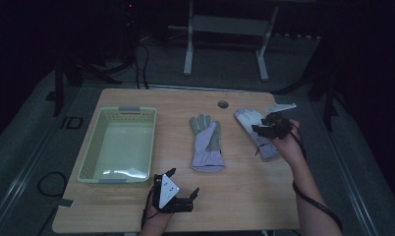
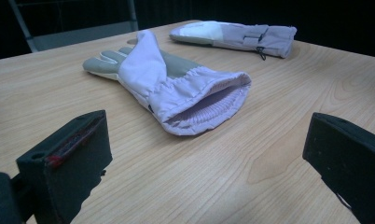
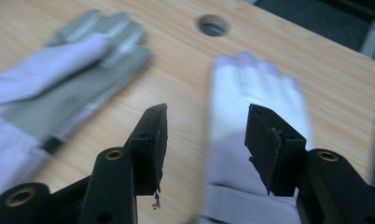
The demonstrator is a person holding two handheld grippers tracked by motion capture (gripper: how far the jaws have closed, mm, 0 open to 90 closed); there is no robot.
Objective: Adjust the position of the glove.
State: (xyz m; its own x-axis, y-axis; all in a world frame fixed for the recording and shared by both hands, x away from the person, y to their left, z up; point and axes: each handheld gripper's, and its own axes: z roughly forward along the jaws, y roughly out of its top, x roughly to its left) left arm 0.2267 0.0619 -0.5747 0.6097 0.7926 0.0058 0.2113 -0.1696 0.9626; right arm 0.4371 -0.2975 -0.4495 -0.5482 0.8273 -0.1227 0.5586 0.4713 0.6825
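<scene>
Two lilac gloves lie on the wooden table [image 1: 244,196]. The middle glove [image 1: 207,142] [image 2: 176,84] [image 3: 59,88] has grey fingers, and its cuff opens toward the near edge. The second glove [image 1: 248,119] [image 2: 237,35] [image 3: 251,88] lies at the right. My right gripper [image 1: 265,125] [image 3: 206,130] hovers open just above the second glove, with its jaws on either side of the glove's left edge. Near the front edge, my left gripper [image 1: 184,182] [image 2: 204,154] is wide open and empty, pointing at the middle glove's cuff from a short way off.
A pale green basket [image 1: 118,114] stands empty on the table's left half. A round cable hole [image 1: 223,104] [image 3: 211,24] sits at the table's far edge between the gloves. Beyond the table are a white stand [image 1: 225,29] and a dark floor with cables.
</scene>
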